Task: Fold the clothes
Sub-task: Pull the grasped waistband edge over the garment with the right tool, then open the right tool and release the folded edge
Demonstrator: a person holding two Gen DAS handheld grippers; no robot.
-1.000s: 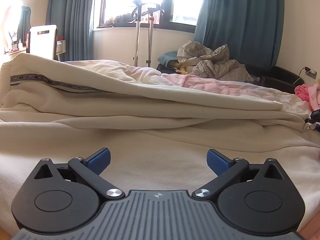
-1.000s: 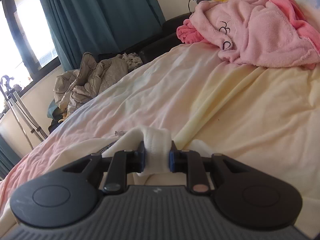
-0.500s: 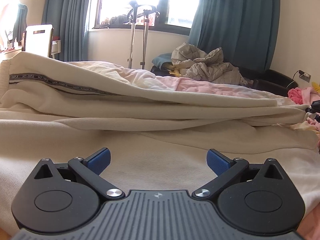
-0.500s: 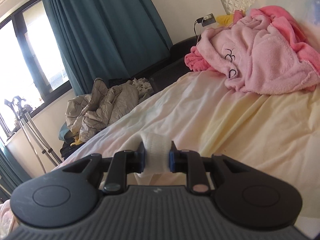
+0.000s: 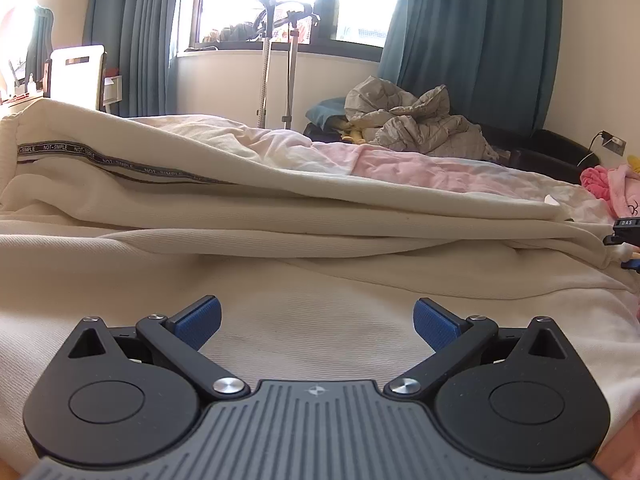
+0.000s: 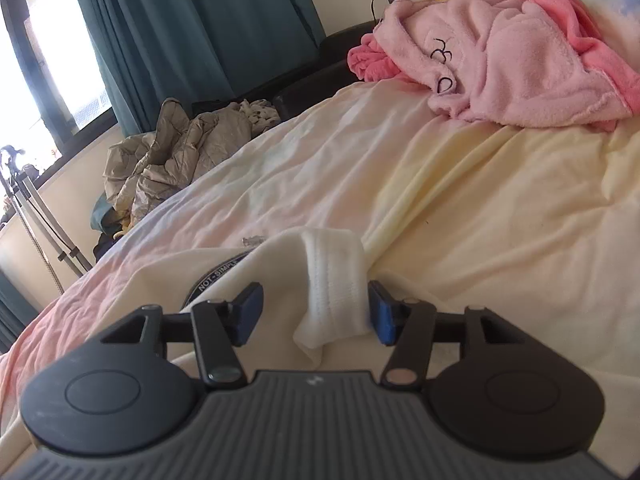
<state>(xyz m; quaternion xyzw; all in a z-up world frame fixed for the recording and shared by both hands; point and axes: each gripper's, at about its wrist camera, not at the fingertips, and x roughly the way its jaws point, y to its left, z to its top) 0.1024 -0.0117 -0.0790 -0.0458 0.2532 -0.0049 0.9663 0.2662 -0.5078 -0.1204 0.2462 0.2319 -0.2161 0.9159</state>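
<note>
Right gripper (image 6: 316, 312) has just been opening, releasing the cream garment's ribbed cuff (image 6: 336, 280), perhaps brushing one pad; left gripper (image 5: 316, 322) gapes empty. Next: regrasp for another fold.

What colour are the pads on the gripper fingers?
Blue pads on black fingers; the left wrist view shows them best.

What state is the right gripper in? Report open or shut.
Open. The right gripper has just been opening; the cream garment's cuff sits between the pads, unclamped.
</note>
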